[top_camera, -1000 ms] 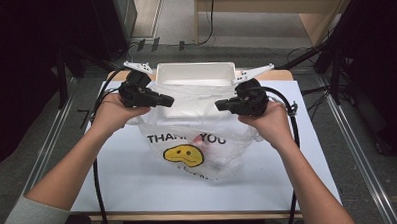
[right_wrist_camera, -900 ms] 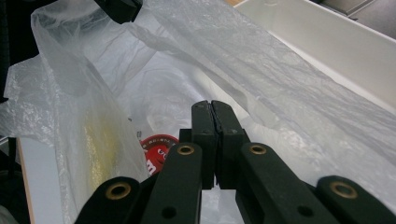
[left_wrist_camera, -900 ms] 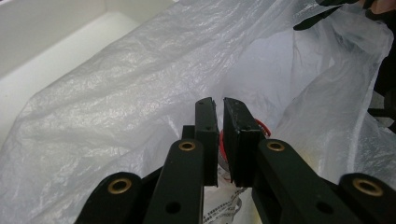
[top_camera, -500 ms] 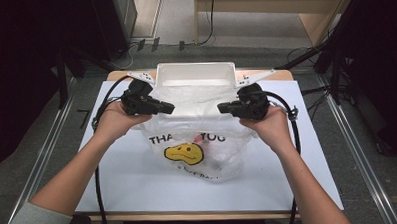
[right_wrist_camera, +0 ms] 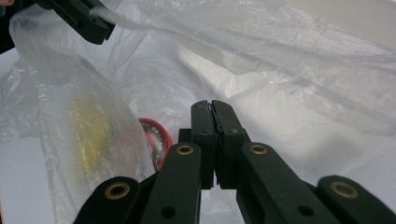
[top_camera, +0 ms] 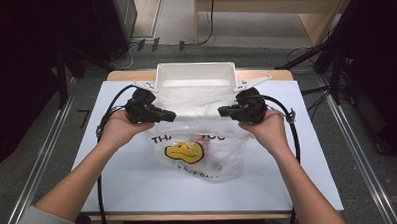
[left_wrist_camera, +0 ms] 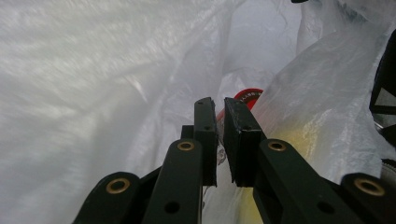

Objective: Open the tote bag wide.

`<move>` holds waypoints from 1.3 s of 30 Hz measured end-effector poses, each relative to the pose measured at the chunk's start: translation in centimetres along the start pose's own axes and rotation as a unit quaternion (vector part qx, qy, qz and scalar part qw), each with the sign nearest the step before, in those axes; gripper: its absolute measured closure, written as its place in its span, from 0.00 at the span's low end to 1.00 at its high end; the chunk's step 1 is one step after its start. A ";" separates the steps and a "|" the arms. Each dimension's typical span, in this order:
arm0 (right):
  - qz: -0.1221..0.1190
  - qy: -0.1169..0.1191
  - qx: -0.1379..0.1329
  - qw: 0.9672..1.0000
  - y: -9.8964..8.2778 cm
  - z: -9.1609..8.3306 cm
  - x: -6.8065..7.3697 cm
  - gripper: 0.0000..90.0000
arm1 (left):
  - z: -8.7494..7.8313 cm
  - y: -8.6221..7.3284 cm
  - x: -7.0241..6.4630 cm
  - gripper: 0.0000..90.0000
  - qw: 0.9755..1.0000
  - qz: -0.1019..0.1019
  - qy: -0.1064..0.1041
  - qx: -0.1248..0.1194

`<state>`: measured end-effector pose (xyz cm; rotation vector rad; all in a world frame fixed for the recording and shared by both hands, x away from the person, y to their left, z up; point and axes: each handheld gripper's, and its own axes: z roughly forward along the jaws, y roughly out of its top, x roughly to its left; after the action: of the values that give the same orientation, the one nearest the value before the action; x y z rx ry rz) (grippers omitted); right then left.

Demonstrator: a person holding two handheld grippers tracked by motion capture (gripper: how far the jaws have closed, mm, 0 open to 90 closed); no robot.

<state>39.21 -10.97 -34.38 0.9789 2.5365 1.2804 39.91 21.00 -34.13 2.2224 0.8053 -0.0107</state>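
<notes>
Both grippers, left gripper (top_camera: 171,114) and right gripper (top_camera: 222,111), sit lower than before, each clamped on the plastic bag (top_camera: 202,142) at frame centre; white table (top_camera: 129,184) margins remain open.

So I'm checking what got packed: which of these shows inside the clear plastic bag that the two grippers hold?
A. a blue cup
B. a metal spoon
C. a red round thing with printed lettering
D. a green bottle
C: in the right gripper view a red round thing with lettering shows through the plastic bag, and the left gripper view shows its red rim between the folds.
</notes>
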 end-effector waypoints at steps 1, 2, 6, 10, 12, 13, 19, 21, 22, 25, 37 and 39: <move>-0.002 -0.001 -0.001 1.000 -0.1 0.1 0.0 1.00 | 0.1 -0.2 -0.1 0.96 1.000 -0.002 0.001 -0.002; 0.001 -0.001 -0.002 1.000 -0.2 0.2 0.1 1.00 | 0.2 -0.4 0.0 0.96 1.000 -0.001 0.001 -0.002; 0.006 0.000 -0.005 1.000 -0.8 0.5 0.0 1.00 | 0.7 -1.1 -0.2 0.97 1.000 -0.003 0.007 0.003; 0.009 0.000 -0.009 1.000 -1.3 0.5 0.0 1.00 | 1.0 -1.7 -0.3 0.97 1.000 -0.005 0.009 0.005; 0.013 -0.001 -0.010 1.000 -1.4 0.5 0.0 1.00 | 1.3 -2.1 -0.4 0.97 1.000 -0.002 0.016 0.007; 0.014 0.000 -0.010 1.000 -1.5 0.5 0.0 1.00 | 1.5 -2.2 -0.4 0.97 1.000 -0.003 0.020 0.007; 0.017 -0.001 -0.012 1.000 -2.0 0.9 0.2 1.00 | 2.7 -3.0 -0.4 0.98 1.000 -0.012 0.022 0.001; 0.018 -0.001 -0.013 1.000 -2.0 1.0 0.1 1.00 | 2.8 -3.0 -0.4 0.98 1.000 -0.016 0.020 0.000; 0.020 -0.001 -0.014 1.000 -2.0 1.0 0.2 1.00 | 3.1 -3.1 -0.4 0.98 1.000 -0.016 0.018 0.007; 0.022 -0.003 -0.018 1.000 -2.2 1.0 0.1 1.00 | 3.5 -3.6 -0.5 0.99 1.000 -0.017 0.013 0.017; 0.027 -0.017 -0.015 0.999 -3.5 1.6 0.3 0.99 | 4.3 -6.9 -1.1 1.00 0.999 -0.020 -0.010 0.028; 0.026 -0.019 -0.015 0.999 -3.6 1.7 0.3 0.99 | 4.4 -7.1 -1.1 1.00 0.999 -0.023 -0.013 0.031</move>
<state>37.90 -11.17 -38.10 1.0602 2.4719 1.2963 36.11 21.08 -41.68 2.2563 0.8515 -0.0872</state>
